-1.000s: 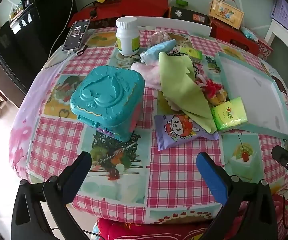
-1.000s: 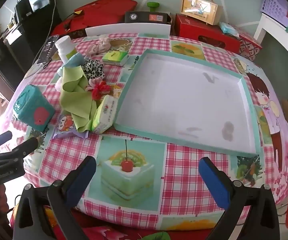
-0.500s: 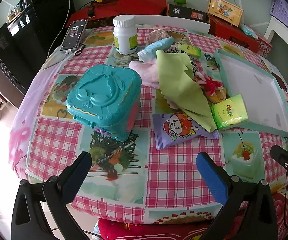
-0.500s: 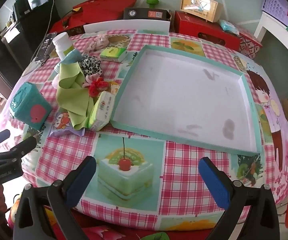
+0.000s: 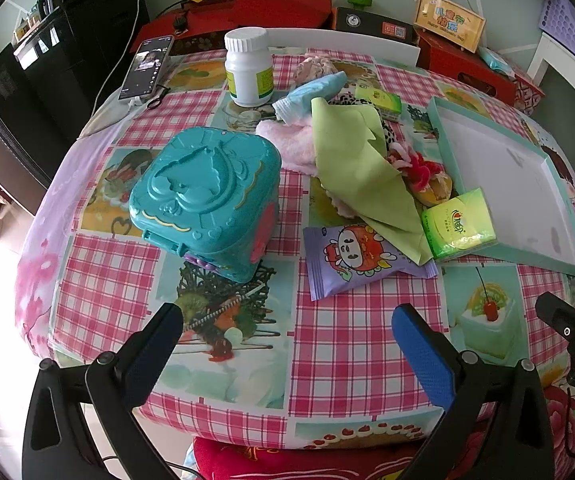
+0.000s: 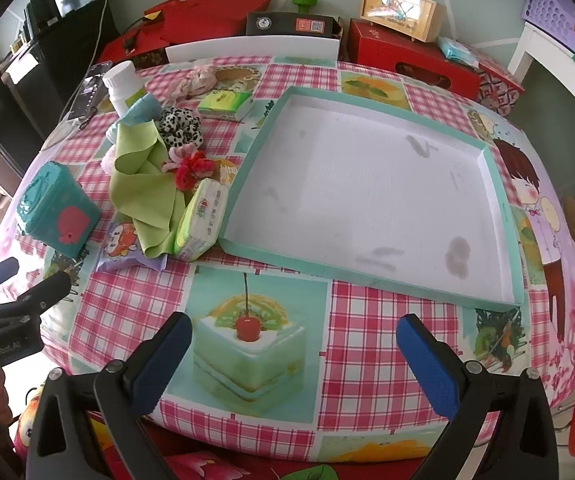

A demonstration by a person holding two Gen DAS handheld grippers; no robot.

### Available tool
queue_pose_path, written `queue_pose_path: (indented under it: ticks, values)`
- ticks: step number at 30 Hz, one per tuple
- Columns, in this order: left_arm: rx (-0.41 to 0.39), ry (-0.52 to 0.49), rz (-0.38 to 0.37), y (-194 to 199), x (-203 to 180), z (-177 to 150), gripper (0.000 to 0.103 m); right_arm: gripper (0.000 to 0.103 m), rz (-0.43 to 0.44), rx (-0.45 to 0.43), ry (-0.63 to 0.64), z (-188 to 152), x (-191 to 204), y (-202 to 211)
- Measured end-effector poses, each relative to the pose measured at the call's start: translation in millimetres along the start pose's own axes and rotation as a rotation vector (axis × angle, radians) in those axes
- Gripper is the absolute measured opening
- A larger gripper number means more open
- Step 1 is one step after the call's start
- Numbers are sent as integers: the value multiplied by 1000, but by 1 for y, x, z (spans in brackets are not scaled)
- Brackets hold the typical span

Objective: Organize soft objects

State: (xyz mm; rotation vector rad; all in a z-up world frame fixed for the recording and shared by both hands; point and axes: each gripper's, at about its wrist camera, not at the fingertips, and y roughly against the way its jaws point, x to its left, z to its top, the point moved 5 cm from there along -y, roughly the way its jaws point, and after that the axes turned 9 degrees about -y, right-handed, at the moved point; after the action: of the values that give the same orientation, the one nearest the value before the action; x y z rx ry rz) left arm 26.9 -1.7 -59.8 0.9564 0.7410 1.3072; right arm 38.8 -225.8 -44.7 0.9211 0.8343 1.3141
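Observation:
A heap of soft things lies on the round table: a green cloth (image 5: pixel 357 164) (image 6: pixel 143 184), a purple cartoon tissue pack (image 5: pixel 357 258) (image 6: pixel 121 246), a green tissue pack (image 5: pixel 459 224) (image 6: pixel 201 220), a pink fluffy cloth (image 5: pixel 291 142), a light blue sock (image 5: pixel 311 92), a leopard scrunchie (image 6: pixel 179 126) and a red-pink scrunchie (image 5: pixel 419 168) (image 6: pixel 191 164). The shallow teal-rimmed tray (image 5: pixel 439 120) (image 6: pixel 503 200) holds nothing. My left gripper (image 5: pixel 287 332) hovers open over the near table edge, short of the purple pack. My right gripper (image 6: pixel 293 340) is open over the cake picture, in front of the tray.
A teal plastic box (image 5: pixel 203 196) (image 6: pixel 53 210) stands left of the heap. A white pill bottle (image 5: pixel 247 66), a phone (image 5: pixel 145 66) and another green tissue pack (image 6: pixel 225 102) sit farther back. Red boxes (image 6: pixel 411 54) and a chair back (image 6: pixel 251 50) stand beyond the table.
Both grippers have eased slightly forward and up, so the heap and tray sit a little lower and nearer in view. Nothing on the table has moved.

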Motion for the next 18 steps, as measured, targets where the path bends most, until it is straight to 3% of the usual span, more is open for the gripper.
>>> queue_pose_path:
  ticks: [18]
  values:
    - [15, 1, -21, -6, 0, 1, 103, 103, -2, 8, 5, -2, 3, -5]
